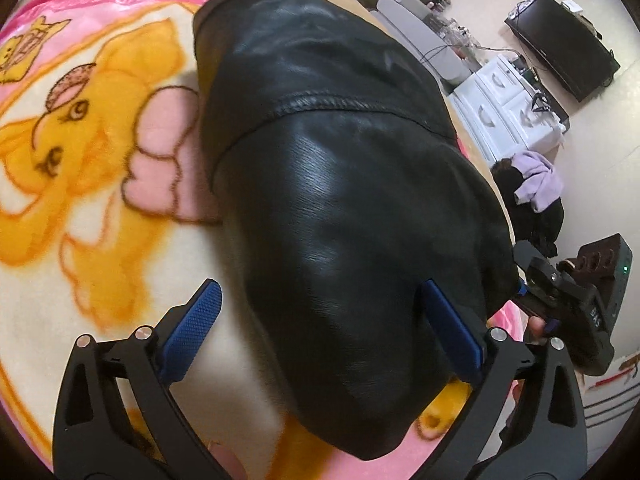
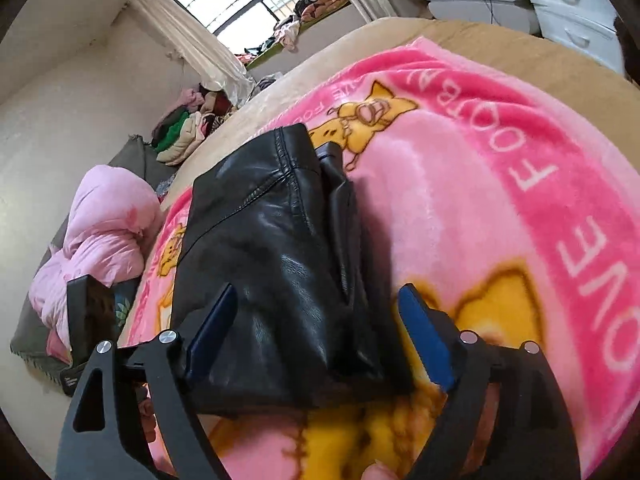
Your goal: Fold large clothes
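A black leather jacket [image 1: 340,200], folded into a thick bundle, lies on a pink and yellow cartoon blanket [image 1: 100,160]. My left gripper [image 1: 320,286] stands open wide over the bundle's near end, its blue pads [image 1: 192,328] on either side of the leather without pinching it. In the right wrist view the same jacket [image 2: 272,240] shows a stitched seam and a folded edge. My right gripper [image 2: 316,290] is open too, and the jacket's near corner lies between its blue pads [image 2: 424,336]. The right gripper's body [image 1: 560,300] shows at the jacket's right edge in the left wrist view.
The blanket [image 2: 500,200] covers a beige bed [image 2: 500,36]. A pink duvet [image 2: 100,232] and a heap of clothes [image 2: 188,124] lie beyond the bed's left side. White drawers [image 1: 500,100], a black monitor [image 1: 560,48] and a lilac garment [image 1: 536,176] are to the right.
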